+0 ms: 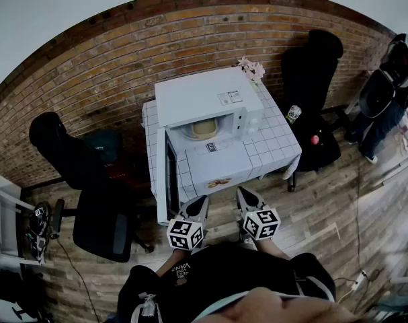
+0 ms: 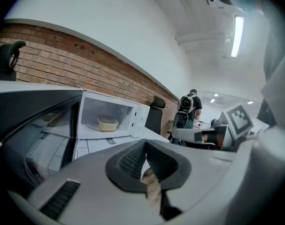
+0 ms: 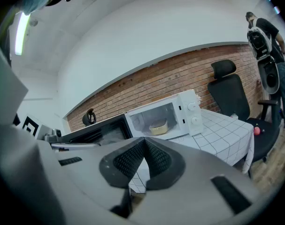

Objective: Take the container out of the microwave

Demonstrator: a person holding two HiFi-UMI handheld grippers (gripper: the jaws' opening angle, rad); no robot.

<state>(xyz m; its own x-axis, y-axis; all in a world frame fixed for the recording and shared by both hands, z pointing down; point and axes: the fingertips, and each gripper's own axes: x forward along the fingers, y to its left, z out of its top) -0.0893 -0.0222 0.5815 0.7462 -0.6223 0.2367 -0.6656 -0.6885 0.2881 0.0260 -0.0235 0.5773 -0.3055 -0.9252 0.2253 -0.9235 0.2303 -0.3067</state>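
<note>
A white microwave stands on a small table with its door swung open to the left. Inside it sits a shallow cream container, which also shows in the left gripper view and the right gripper view. My left gripper and right gripper hover side by side just off the table's near edge, well short of the microwave. Both point at it, slightly downward. The left gripper is shut on nothing, and so is the right gripper.
The table wears a white checked cloth, with a flat packet near its front edge and flowers behind the microwave. Black office chairs stand at left and right. A person with a backpack stands far right.
</note>
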